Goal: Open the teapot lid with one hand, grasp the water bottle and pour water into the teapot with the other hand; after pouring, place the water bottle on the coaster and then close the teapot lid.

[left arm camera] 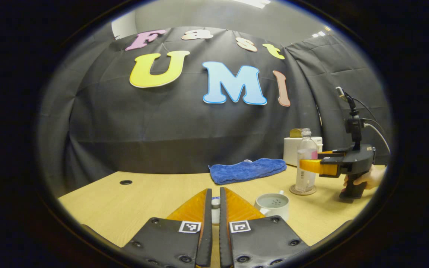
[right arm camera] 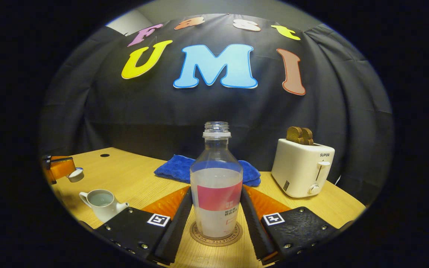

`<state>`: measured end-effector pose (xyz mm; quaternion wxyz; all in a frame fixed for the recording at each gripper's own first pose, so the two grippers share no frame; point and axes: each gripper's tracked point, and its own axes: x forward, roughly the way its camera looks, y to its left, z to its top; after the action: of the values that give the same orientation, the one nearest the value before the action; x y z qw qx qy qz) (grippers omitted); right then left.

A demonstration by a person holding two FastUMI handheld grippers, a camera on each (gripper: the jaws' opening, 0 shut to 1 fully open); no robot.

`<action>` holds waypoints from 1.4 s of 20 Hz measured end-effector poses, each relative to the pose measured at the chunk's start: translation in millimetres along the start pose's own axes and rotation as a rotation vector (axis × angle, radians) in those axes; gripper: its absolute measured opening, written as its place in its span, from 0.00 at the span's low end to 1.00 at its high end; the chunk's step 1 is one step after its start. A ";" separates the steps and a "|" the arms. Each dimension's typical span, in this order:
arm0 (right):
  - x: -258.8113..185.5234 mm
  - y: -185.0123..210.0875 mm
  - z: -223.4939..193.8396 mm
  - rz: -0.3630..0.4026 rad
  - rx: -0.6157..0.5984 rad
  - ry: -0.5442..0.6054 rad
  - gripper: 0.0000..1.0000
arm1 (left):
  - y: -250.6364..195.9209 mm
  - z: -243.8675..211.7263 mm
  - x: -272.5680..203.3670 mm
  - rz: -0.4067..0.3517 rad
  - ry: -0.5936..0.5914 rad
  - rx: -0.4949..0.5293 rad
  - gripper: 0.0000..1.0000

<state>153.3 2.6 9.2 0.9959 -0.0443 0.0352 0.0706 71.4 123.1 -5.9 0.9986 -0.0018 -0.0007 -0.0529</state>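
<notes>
Bottle [right arm camera: 216, 186] stands uncapped on the coaster [right arm camera: 216, 235], right gripper [right arm camera: 216, 208] fingers flanking its sides; whether they press it I cannot tell. Left of the bottle sits the open teapot [right arm camera: 102, 203]. Left gripper [left arm camera: 215, 208] pinches the lid [left arm camera: 215, 203].

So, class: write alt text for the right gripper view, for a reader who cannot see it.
A capless water bottle stands on a round coaster between the right gripper fingers. An open white teapot sits on the wooden table at left, with the left gripper holding its lid beyond. A blue towel and toaster lie behind.
</notes>
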 end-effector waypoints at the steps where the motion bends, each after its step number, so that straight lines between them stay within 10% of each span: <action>1: -1.4 -0.5 -1.3 -0.004 0.009 0.011 0.76 | 0.1 -0.4 -0.2 0.000 0.000 0.000 0.15; 20: -66.3 -5.2 -8.0 -0.125 0.076 -0.067 0.92 | 1.2 -0.4 0.1 0.006 -0.001 0.000 0.15; 28: -116.0 28.7 -12.5 -0.052 0.070 -0.067 0.93 | -23.2 -0.5 6.6 -0.012 0.003 -0.002 0.15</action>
<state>33.8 13.8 3.2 0.9990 -0.0078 0.0030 0.0450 75.5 99.4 -6.3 0.9983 -0.0029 0.0009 -0.0591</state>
